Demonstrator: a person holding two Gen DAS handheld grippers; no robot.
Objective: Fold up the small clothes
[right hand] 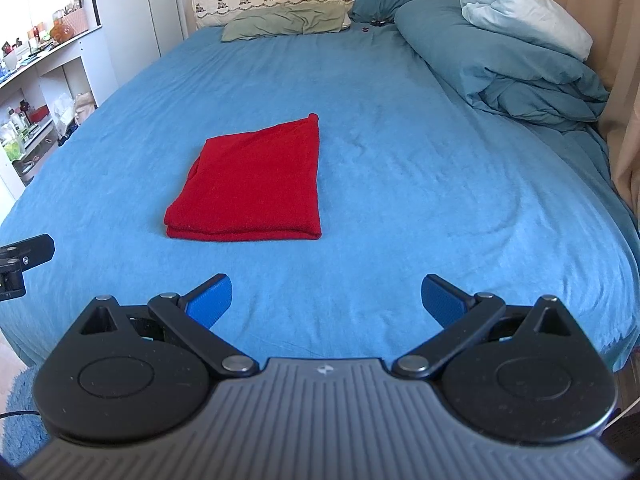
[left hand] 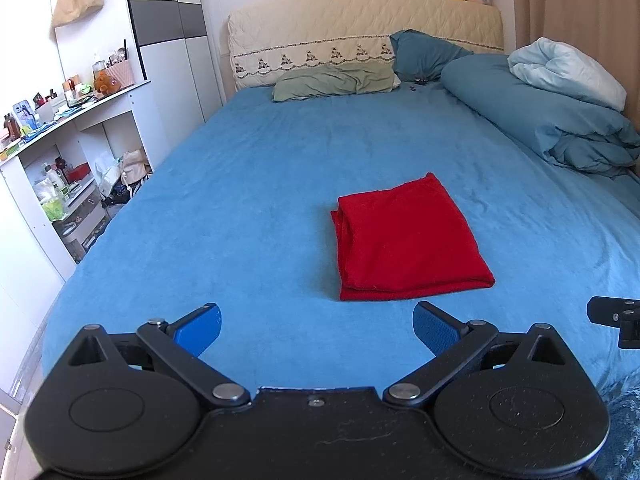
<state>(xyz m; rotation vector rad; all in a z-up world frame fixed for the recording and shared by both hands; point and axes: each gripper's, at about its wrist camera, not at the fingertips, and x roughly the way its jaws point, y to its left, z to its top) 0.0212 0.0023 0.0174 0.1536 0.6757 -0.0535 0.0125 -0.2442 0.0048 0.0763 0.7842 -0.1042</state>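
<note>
A red garment (left hand: 408, 240) lies folded into a flat rectangle on the blue bed sheet (left hand: 248, 200); it also shows in the right wrist view (right hand: 252, 184). My left gripper (left hand: 316, 328) is open and empty, held back from the garment's near edge, to its left. My right gripper (right hand: 326, 300) is open and empty, held back from the garment and to its right. Neither gripper touches the cloth. A black part of the right gripper (left hand: 616, 320) shows at the left view's right edge, and part of the left gripper (right hand: 20, 264) at the right view's left edge.
A rolled blue duvet (right hand: 512, 64) with a pale blanket (right hand: 524, 12) lies along the right side of the bed. A green pillow (right hand: 284, 22) and a blue pillow (left hand: 428, 54) lie at the headboard (left hand: 360, 36). White shelves (left hand: 76, 152) full of small items stand left of the bed.
</note>
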